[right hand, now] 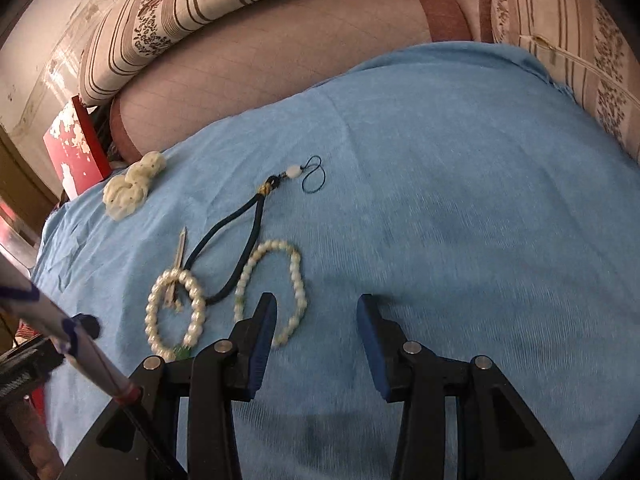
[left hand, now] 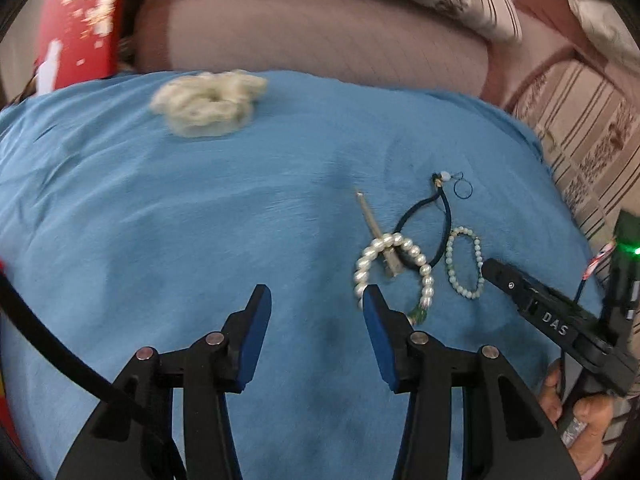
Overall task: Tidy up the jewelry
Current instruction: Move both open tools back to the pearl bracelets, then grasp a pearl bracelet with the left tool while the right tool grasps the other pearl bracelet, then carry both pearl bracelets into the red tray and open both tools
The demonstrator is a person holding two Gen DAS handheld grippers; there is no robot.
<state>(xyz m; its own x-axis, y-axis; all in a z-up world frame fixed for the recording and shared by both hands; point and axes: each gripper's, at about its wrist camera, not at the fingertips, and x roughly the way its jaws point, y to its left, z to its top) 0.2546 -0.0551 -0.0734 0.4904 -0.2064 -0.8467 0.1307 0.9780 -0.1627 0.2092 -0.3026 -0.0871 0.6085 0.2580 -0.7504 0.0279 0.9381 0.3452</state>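
While both grippers are hovering over the blue cloth (left hand: 160,220) with jaws parted and gripping nothing, the large pearl bracelet (left hand: 394,268) is lying just beyond the left gripper (left hand: 316,308), and the small bead bracelet (right hand: 272,288) is lying beside the right gripper (right hand: 316,316).

a large pearl bracelet (right hand: 175,312) lies flat on blue cloth over a slim metal clip (right hand: 179,260). just beside it a dark cord loop (right hand: 240,240) with a white bead, then a small-bead bracelet (right hand: 296,276). a cream scrunchie (right hand: 134,184) sits well apart.
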